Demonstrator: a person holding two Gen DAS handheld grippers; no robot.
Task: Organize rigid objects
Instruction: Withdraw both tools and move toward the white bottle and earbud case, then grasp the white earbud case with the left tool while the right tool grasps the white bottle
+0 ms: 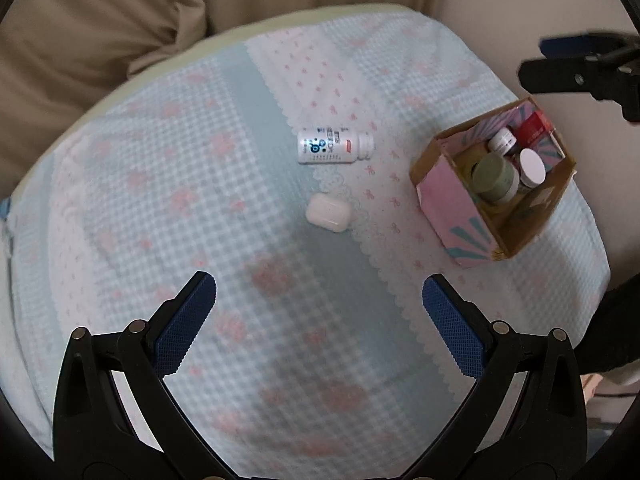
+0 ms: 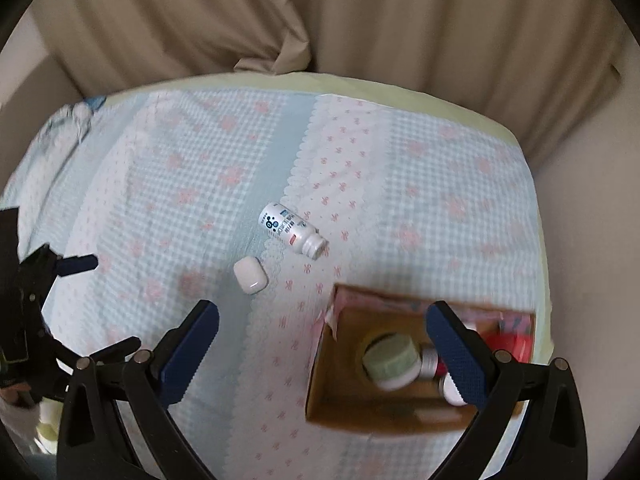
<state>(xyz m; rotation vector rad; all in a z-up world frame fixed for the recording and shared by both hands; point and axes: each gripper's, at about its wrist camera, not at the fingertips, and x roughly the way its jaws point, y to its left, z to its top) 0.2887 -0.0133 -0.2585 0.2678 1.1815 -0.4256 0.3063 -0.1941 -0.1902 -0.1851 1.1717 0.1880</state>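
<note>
Left gripper [image 1: 319, 296] w/ fingers spread wide, nothing between them, above the near part of the bedcloth [image 1: 224, 208]; right gripper [image 2: 322, 322] likewise spread & empty, its right finger [image 2: 456, 356] over the open top of the box [image 2: 320, 384].

White bottle [image 1: 335, 146] lies on its side mid-cloth, cap pointing toward the box; white case [image 1: 329, 213] lies flat just nearer than the bottle, close but apart from it; both sit by the scalloped seam between the checked blue & the bow-print strip. Clear cloth all round these two; wide open stretch btwn them & the left gripper's fingertips.

Box stands near the cloth's right edge, well apart from bottle & case; pink outside, brown cardboard inside; it holds a green-lidded jar [image 1: 493, 178], a white-lidded jar [image 1: 532, 168], a small white-capped vial [image 1: 503, 140] & a red item [image 1: 532, 128], packed toward the far half; bare cardboard floor at the near end.

Far edge of cloth meets a pale green border, then beige curtain [image 2: 360, 12] behind; right of the box the cloth drops off soon after.
</note>
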